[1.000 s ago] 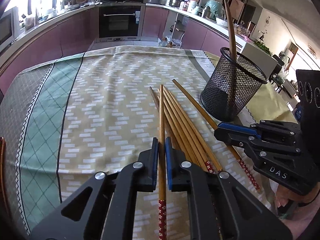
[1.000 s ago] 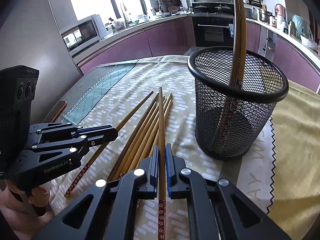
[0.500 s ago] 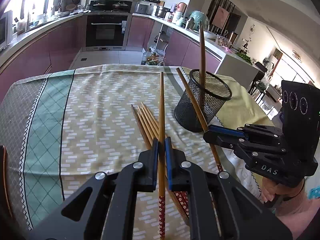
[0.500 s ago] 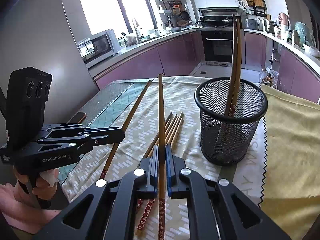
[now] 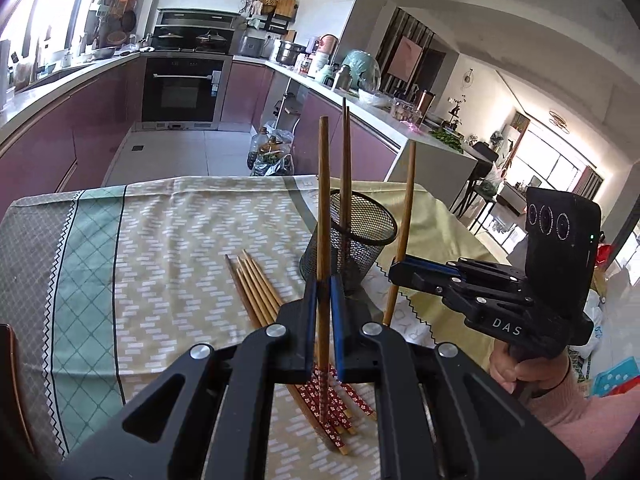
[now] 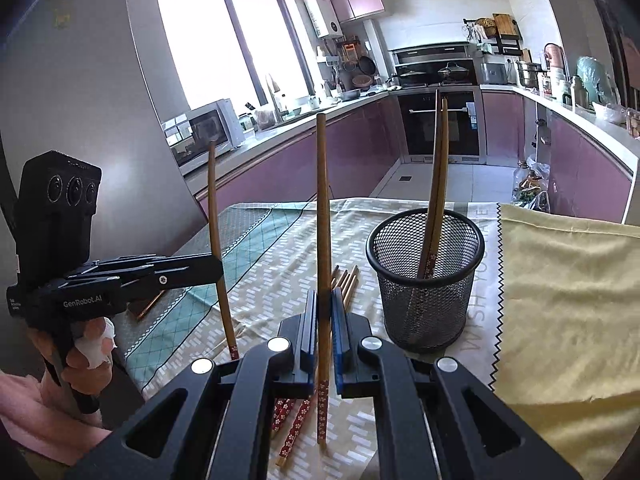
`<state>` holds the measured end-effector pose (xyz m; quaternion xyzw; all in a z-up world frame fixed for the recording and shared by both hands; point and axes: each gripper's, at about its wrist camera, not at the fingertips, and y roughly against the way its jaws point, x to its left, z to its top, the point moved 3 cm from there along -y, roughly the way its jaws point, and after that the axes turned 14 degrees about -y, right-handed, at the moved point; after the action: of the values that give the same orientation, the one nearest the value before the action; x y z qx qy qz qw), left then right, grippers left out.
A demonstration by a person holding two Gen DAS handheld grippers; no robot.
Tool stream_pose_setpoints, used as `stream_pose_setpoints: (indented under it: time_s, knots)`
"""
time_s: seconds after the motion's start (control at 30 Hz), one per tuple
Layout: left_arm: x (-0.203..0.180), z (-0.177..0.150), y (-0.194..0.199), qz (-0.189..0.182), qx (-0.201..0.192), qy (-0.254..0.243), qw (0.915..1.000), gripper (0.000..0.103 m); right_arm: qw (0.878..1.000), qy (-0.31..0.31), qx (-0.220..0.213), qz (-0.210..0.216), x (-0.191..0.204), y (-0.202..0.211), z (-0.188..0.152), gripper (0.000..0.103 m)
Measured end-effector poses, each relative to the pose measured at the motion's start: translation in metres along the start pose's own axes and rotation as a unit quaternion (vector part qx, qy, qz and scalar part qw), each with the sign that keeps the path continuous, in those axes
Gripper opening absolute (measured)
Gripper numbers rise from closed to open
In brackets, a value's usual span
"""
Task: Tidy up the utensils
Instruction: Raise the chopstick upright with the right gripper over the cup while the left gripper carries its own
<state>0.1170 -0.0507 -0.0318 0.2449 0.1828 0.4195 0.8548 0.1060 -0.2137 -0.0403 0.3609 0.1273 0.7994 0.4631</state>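
Wooden chopsticks (image 5: 322, 216) (image 6: 322, 216) upright, pinched in left gripper (image 5: 323, 316) and right gripper (image 6: 323, 328), mesh holder (image 6: 426, 276) ahead, nearer right.

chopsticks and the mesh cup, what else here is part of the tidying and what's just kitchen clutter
Part of the job:
- chopstick clamped in the left gripper
- chopstick clamped in the right gripper
- loose chopsticks on the tablecloth
- mesh cup with two chopsticks inside

Just lying about:
- microwave
- oven
- yellow cloth
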Motion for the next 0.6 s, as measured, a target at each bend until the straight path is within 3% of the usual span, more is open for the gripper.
stream_pose_setpoints:
  time_s: [0.6]
  knots:
    - [-0.011,0.049,0.006,-0.006,-0.043,-0.009,0.9990,0.007,0.998,0.015,-0.062,-0.001,-0.005,0.033,0.039,0.006]
